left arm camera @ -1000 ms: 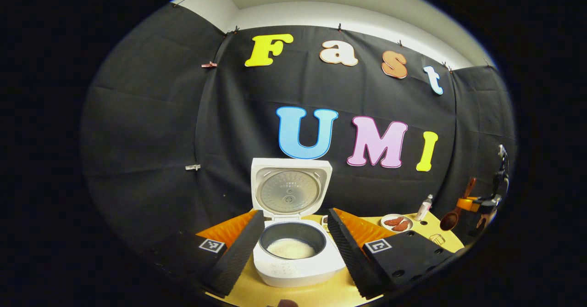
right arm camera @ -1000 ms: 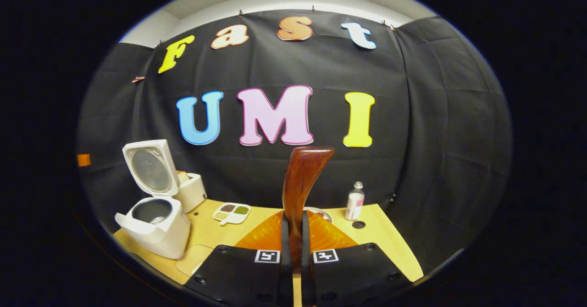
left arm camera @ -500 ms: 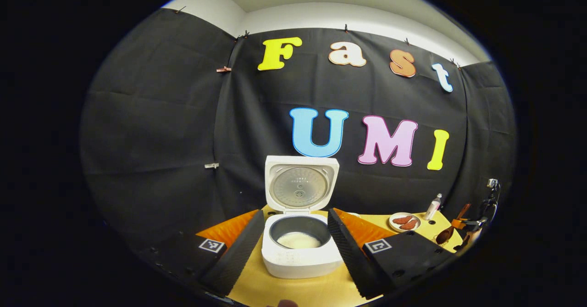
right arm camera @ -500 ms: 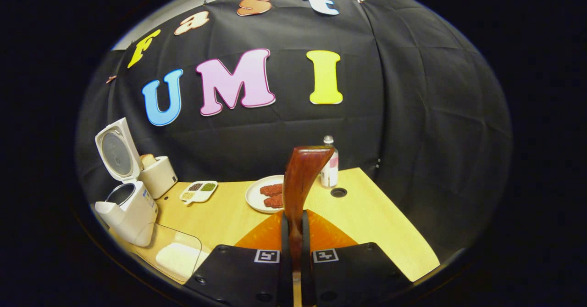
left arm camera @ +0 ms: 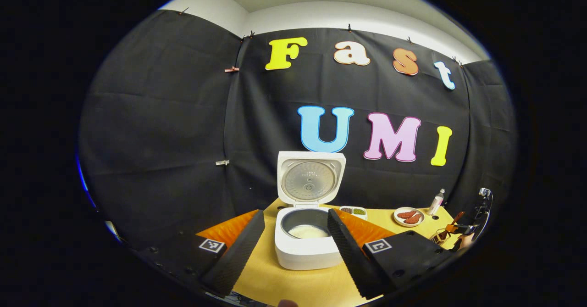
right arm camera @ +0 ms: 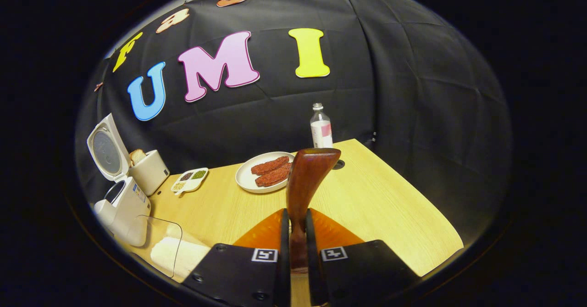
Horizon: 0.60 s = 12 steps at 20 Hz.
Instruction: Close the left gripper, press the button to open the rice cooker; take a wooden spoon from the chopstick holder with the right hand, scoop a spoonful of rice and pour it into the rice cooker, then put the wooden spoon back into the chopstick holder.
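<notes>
— How was the wooden spoon held?
— It was clamped upright between the right gripper's fingers; the left gripper was spread wide, framing the opened rice cooker.
— And the holder?
— It could not be made out.

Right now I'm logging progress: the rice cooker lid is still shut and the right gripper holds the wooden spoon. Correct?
Not quite. The rice cooker lid stands open, with rice in the pot, as the left gripper view shows. The rest holds: the right gripper is shut on the wooden spoon handle.
</notes>
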Each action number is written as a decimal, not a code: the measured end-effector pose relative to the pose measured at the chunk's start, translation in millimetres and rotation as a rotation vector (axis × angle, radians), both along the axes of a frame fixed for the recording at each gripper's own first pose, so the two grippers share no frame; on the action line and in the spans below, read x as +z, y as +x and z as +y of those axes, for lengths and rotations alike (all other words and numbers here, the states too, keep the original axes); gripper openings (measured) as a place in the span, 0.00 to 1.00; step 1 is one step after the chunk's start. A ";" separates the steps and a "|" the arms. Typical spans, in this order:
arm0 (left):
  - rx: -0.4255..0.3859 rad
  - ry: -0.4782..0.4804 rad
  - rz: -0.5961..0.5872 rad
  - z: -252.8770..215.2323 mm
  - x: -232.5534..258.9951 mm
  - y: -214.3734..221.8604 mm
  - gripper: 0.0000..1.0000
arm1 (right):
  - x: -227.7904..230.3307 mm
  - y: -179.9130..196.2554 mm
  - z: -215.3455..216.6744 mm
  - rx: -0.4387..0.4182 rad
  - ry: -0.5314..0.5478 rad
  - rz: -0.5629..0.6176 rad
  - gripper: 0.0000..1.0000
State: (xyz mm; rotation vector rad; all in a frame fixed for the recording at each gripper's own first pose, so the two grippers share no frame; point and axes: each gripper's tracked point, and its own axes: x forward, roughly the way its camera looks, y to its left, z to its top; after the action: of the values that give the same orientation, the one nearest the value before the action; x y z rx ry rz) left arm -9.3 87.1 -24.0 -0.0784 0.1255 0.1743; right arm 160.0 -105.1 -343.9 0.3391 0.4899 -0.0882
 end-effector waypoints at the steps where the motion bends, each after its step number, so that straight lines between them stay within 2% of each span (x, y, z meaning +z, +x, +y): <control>1: -0.002 0.004 -0.001 1.8 1.1 -2.3 0.95 | 3.0 -3.6 -5.1 -0.016 -0.009 -0.001 0.30; 2: -0.004 0.008 -0.005 2.2 3.1 -3.8 0.95 | 10.7 -7.1 -8.3 -0.021 -0.018 -0.010 0.27; 5: -0.017 0.010 -0.014 3.3 8.3 -4.5 0.95 | 33.5 -25.6 -15.9 -0.030 -0.075 -0.036 0.98; 12: -0.090 0.011 -0.069 -1.2 35.5 6.3 0.95 | 167.0 -76.4 -6.3 -0.004 -0.184 -0.229 0.98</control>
State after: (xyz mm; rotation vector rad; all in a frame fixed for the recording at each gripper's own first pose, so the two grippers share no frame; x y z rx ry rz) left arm -3.0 85.9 11.5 -0.0671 0.0588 0.0827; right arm 83.6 -111.4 -176.9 0.1667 0.2516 -0.0958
